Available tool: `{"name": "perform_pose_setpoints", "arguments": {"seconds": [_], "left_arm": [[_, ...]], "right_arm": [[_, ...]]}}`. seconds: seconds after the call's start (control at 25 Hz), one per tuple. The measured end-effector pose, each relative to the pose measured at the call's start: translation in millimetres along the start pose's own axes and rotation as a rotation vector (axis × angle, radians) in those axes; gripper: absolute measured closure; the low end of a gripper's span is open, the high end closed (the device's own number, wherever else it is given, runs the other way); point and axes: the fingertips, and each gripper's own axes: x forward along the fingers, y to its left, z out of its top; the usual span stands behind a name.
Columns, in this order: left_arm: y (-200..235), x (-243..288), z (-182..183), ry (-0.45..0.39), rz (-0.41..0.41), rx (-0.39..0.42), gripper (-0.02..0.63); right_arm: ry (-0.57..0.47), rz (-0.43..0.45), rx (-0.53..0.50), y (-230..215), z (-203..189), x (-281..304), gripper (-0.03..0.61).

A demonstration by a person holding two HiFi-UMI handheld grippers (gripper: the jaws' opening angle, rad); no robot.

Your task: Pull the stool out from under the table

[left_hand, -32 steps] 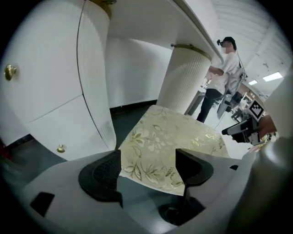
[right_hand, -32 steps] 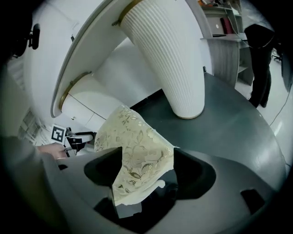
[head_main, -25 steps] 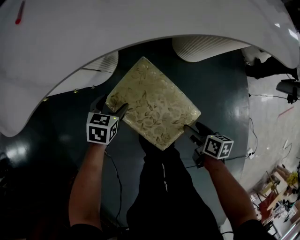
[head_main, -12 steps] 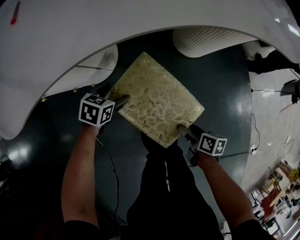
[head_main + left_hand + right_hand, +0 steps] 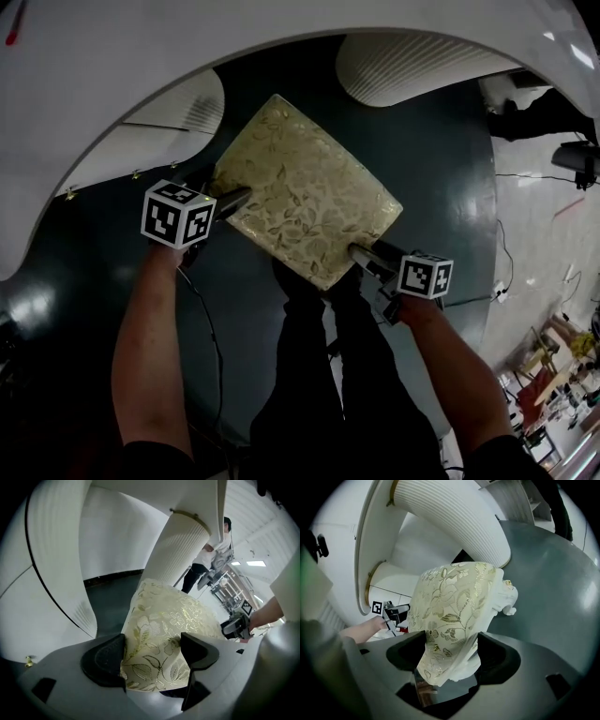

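The stool has a square seat in pale gold cloth with a leaf pattern and a white carved frame. It stands on the dark floor, its far corner close under the white table's curved edge. My left gripper is shut on the stool's left corner, and its view shows the cloth seat pinched between the black pads. My right gripper is shut on the stool's near right corner, where the cushion edge sits between its jaws.
Two white ribbed table legs flank the stool under the table. My own legs in dark trousers stand just behind the stool. A person stands far off, and cables lie on the light floor at right.
Both grippers keep their hold on the stool. In the head view the stool, the grippers and the table have all slid up and slightly left over the second.
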Motion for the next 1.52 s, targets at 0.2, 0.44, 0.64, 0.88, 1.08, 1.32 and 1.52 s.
{"name": "perform_pose_setpoints", "arguments": {"seconds": [0.2, 0.44, 0.64, 0.88, 1.08, 1.32, 1.52], "left_arm": [[-33, 1, -21, -0.028, 0.012, -0.069, 0.232], [-60, -8, -57, -0.056, 0.029, -0.182, 0.235], [-86, -16, -97, -0.054, 0.048, -0.24, 0.235], [-134, -17, -130, -0.062, 0.065, -0.357, 0.235], [-171, -7, -157, -0.063, 0.045, -0.451, 0.235], [-194, -4, -167, -0.081, 0.074, -0.479, 0.242], [-178, -8, -138, -0.075, 0.113, -0.471, 0.252]], "right_arm": [[-0.014, -0.041, -0.054, -22, 13, -24, 0.281], [0.013, -0.027, -0.131, -18, 38, -36, 0.281], [0.055, -0.037, -0.225, -17, 52, -35, 0.281], [0.097, -0.042, -0.341, -16, 72, -38, 0.279], [0.16, -0.025, -0.424, -23, 78, -32, 0.279], [0.187, -0.021, -0.46, -28, 77, -36, 0.279], [0.155, -0.022, -0.411, -25, 99, -38, 0.278]]}}
